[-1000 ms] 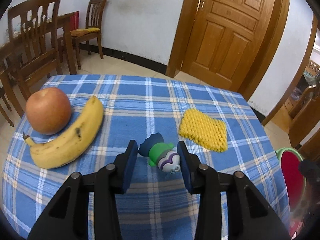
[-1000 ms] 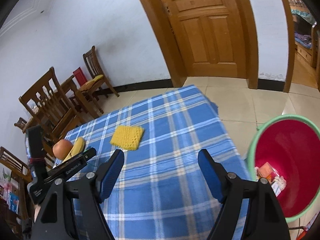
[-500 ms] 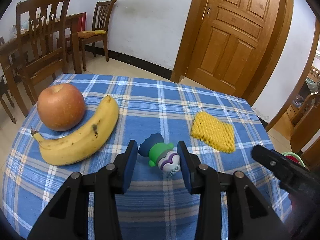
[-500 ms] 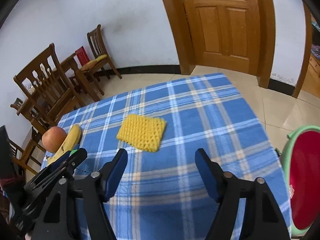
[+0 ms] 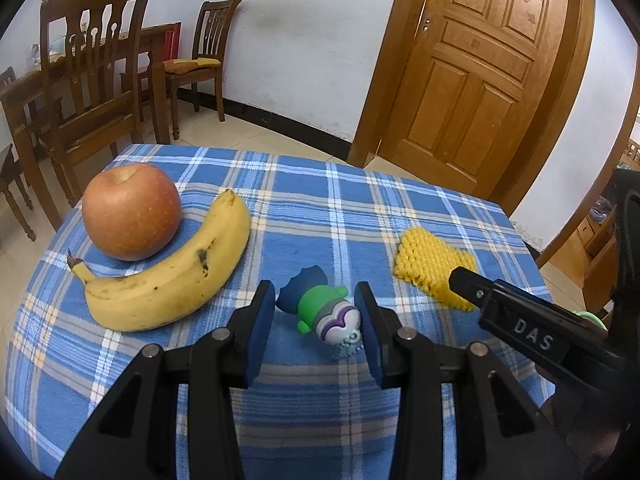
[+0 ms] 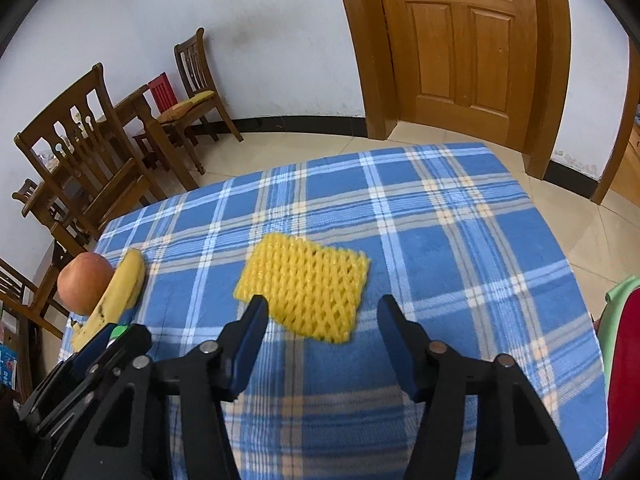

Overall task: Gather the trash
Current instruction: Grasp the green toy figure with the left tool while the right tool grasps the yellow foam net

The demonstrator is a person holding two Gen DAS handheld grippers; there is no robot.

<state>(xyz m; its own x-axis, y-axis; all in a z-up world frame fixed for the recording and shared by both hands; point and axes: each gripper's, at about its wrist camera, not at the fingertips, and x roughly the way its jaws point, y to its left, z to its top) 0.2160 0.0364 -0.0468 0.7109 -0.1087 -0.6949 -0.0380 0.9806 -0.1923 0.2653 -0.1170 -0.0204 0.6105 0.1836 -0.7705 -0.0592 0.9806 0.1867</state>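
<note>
Yellow foam net point(image 6: 306, 286) between closing, spread right tongs point(image 6: 320, 312) marked "DAS"; left tongs point(image 5: 316, 308) pinch toy point(image 5: 324, 312).

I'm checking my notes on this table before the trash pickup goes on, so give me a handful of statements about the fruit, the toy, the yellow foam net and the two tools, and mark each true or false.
1. The banana lies right beside the apple. True.
2. The left tool has a small toy figure between its fingers. True.
3. The right tool is clamped on the yellow foam net. False: its jaws have just been closing but stand apart, the net lying flat ahead of them.
4. The tablecloth is red plaid. False: it is blue plaid.
5. The door is open. False: it is closed.
</note>
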